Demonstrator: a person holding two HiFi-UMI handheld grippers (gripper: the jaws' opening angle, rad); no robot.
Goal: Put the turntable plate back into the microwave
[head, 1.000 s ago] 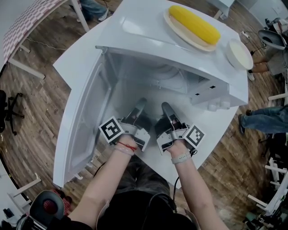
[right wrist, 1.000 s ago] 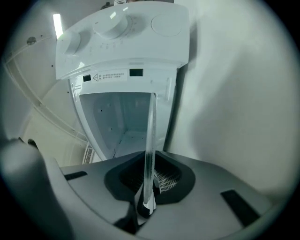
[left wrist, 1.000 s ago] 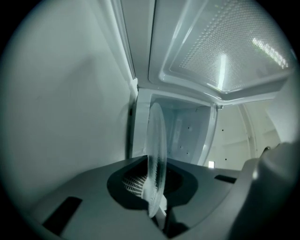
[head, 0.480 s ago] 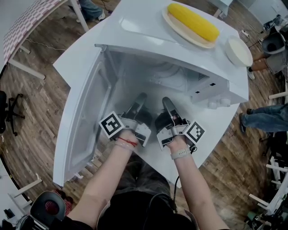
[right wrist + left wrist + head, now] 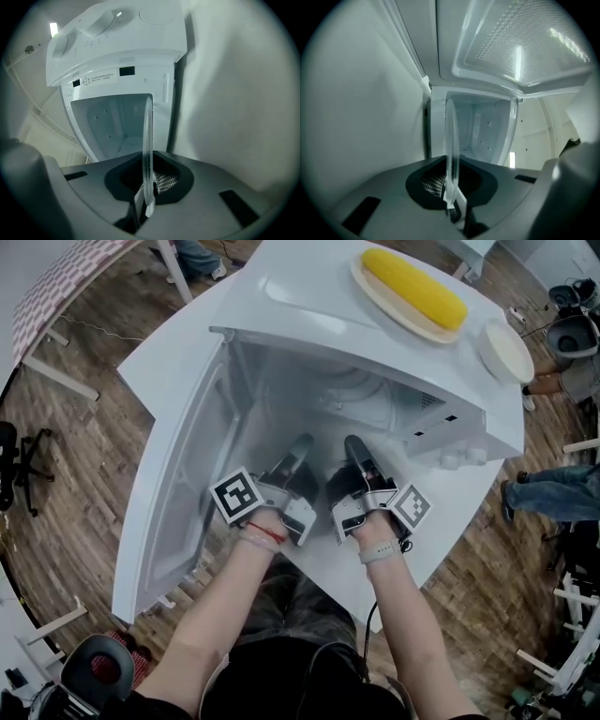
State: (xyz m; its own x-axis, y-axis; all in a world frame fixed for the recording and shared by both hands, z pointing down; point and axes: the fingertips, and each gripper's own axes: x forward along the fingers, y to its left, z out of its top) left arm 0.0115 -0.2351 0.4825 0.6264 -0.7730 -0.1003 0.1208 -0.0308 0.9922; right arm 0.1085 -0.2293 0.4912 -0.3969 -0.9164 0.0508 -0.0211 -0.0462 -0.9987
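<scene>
Looking down, I have my left gripper (image 5: 300, 444) and right gripper (image 5: 354, 443) side by side at the open mouth of the microwave (image 5: 291, 296). Through the left gripper view, my jaws pinch the rim of the turntable plate (image 5: 451, 140), which stands edge-on before the microwave's cavity. Through the right gripper view, my jaws clamp the same plate, just outside the microwave.

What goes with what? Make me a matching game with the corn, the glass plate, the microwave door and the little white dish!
Things:
1. corn
2. glass plate
3. microwave door
4. little white dish

States:
A. swung open
B. pinched at its edge by the left gripper and the right gripper
C. yellow, lying on a tan plate
D. just right of the tan plate

Pairs: 1-C, 2-B, 3-A, 4-D
</scene>
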